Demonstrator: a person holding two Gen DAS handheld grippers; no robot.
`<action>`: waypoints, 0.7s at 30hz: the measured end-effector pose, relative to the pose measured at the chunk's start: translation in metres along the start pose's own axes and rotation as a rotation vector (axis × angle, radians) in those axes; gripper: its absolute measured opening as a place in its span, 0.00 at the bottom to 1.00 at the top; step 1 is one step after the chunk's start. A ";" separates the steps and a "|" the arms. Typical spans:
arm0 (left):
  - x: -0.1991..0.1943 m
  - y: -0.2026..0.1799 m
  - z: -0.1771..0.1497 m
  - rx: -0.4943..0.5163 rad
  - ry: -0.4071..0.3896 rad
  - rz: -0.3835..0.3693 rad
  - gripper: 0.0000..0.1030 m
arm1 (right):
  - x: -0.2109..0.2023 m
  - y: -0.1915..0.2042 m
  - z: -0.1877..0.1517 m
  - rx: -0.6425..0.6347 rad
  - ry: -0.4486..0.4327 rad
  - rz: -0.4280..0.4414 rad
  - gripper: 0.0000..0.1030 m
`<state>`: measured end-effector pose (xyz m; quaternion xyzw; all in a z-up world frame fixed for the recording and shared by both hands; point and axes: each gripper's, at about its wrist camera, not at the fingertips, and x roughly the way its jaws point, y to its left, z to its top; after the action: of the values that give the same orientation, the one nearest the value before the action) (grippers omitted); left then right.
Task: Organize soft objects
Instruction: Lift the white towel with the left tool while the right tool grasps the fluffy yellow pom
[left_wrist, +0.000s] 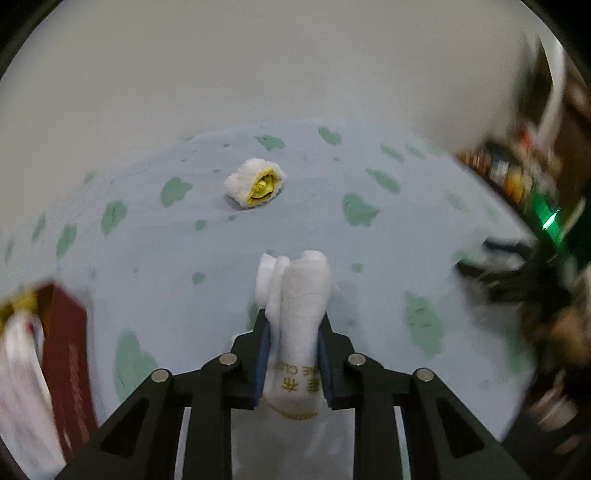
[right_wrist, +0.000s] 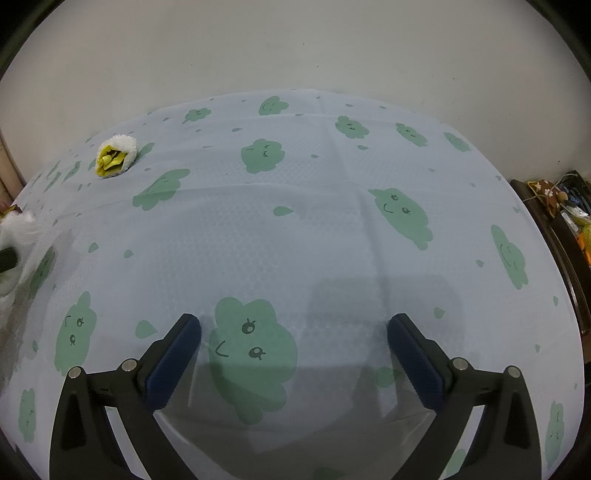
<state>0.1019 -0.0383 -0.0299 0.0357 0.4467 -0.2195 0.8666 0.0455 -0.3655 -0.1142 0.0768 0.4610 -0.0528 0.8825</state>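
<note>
My left gripper (left_wrist: 293, 321) is shut on a rolled white fluffy cloth (left_wrist: 297, 299) with a printed label and holds it above the tablecloth. A second roll, white outside and yellow inside (left_wrist: 255, 183), lies on the table beyond it; it also shows far left in the right wrist view (right_wrist: 115, 157). My right gripper (right_wrist: 293, 328) is open and empty, low over the tablecloth. The held white cloth (right_wrist: 11, 236) shows at that view's left edge.
The table wears a pale blue cloth with green cloud faces (right_wrist: 332, 221). A dark red box with white cloth in it (left_wrist: 62, 354) stands at the left. A dark shelf with clutter (right_wrist: 565, 218) is beside the table's right edge. A plain wall stands behind.
</note>
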 end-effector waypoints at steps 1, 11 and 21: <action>-0.008 0.000 -0.005 -0.035 -0.015 -0.004 0.23 | 0.001 0.000 0.001 -0.002 0.001 0.001 0.98; -0.055 0.000 -0.050 -0.219 -0.086 -0.013 0.23 | -0.006 0.047 0.051 -0.055 -0.060 0.260 0.98; -0.071 0.004 -0.072 -0.275 -0.135 -0.002 0.26 | 0.053 0.152 0.146 -0.202 -0.021 0.387 0.98</action>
<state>0.0135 0.0083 -0.0176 -0.0986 0.4134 -0.1588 0.8912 0.2187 -0.2438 -0.0622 0.0747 0.4313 0.1633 0.8842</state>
